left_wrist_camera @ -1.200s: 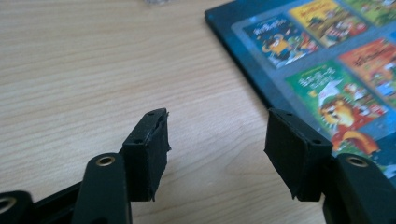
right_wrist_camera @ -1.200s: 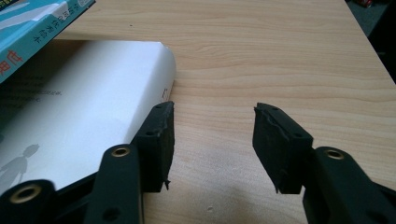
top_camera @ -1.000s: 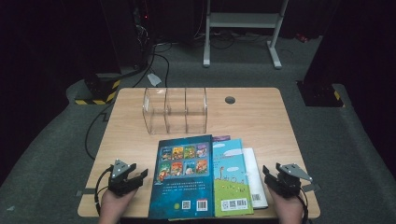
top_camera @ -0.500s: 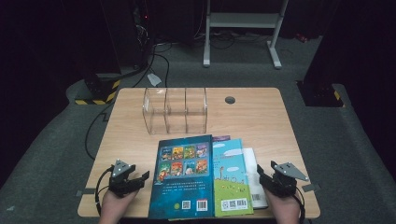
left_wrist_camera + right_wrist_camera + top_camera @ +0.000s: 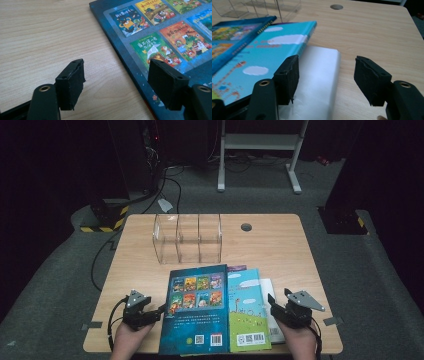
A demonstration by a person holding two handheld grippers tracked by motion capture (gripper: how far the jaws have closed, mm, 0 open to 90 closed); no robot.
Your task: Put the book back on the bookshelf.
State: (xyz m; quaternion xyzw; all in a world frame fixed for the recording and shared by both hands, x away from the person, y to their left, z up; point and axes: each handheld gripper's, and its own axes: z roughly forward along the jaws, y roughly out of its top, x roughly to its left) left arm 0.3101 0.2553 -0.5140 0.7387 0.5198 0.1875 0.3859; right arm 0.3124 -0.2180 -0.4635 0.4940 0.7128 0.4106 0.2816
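Observation:
A dark blue picture book (image 5: 196, 307) lies on top of a sky-blue and green book (image 5: 248, 307), and that one rests on a white book (image 5: 272, 310). My left gripper (image 5: 161, 310) sits low at the blue book's left edge (image 5: 130, 65). Its jaws have just been opening and stand open, one over bare wood and one over the cover, pressing on nothing. My right gripper (image 5: 272, 302) hovers at the stack's right side. It has also just been opening and holds nothing, with the white book (image 5: 319, 75) below the gap between its jaws.
A clear acrylic organizer (image 5: 186, 237) with three compartments stands behind the books. A round cable hole (image 5: 246, 226) sits in the wooden table (image 5: 280, 250) at the back right. A purple book edge (image 5: 236, 268) peeks out beyond the stack. Cables and a stand occupy the floor beyond.
Both grippers' jaws stand wider than before. My right gripper has shifted slightly left towards the books and risen a little. My left gripper has stayed in place.

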